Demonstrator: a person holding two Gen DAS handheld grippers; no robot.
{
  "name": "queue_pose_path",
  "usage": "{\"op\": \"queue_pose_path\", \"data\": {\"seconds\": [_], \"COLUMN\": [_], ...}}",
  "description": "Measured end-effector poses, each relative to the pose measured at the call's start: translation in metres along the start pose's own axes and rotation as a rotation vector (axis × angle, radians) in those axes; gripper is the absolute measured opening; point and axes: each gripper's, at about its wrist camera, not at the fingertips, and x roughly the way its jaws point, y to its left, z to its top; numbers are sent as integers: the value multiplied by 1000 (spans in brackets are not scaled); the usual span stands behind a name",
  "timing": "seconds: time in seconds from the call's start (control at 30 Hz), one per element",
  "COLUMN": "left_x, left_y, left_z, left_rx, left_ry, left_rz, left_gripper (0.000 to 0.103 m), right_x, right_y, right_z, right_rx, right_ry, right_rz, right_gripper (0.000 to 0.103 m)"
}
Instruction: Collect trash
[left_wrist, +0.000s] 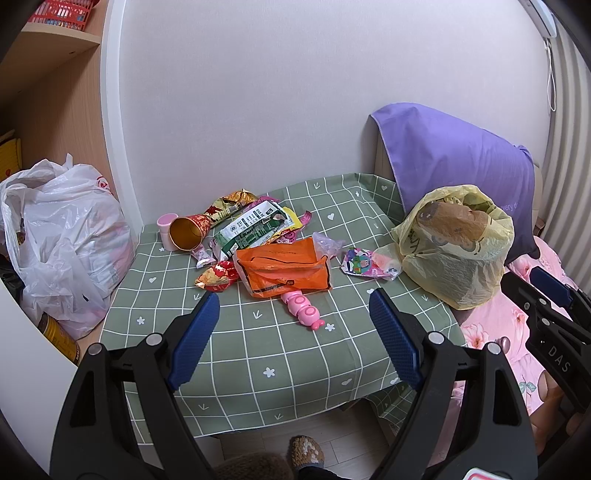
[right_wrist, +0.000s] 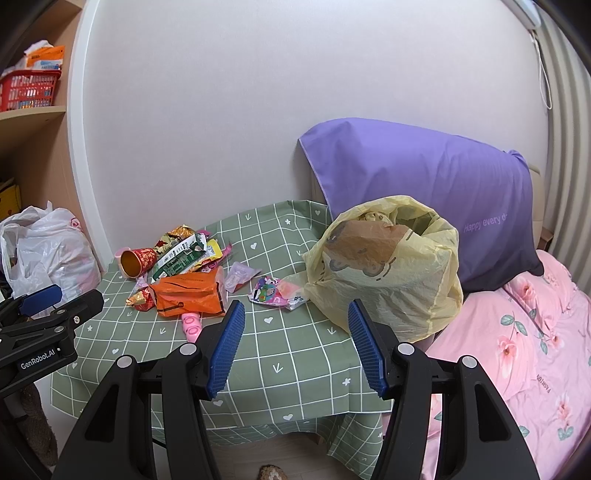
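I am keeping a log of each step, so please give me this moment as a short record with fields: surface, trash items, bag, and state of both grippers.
surface: table with green checked cloth
trash: orange wrapper, green-white packet, tipped red-gold cup, colourful wrapper
other item: pink toy, partly under the orange wrapper
bag: yellow plastic bag, on the table's right edge, mouth open
left gripper: open, holds nothing
right gripper: open, holds nothing

Both wrist views look down from the near edge across the tabletop (left_wrist: 258, 354) toward the wall — left view further left, sharing the litter.
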Motion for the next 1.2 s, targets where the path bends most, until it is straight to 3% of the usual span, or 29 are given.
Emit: {"op": "queue_pose_path", "data": {"seconds": [1.2], "left_x": [1], "left_y": [-2], "left_z": [1], "left_rx": [-2], "left_ry": [-4], "left_rz": [5], "left_gripper": [79], "right_x": [0], "right_y": [-2], "right_z": [-2], "right_rx": [0], "right_ry": [-7], "right_rz": [-1], "right_gripper": [55]}}
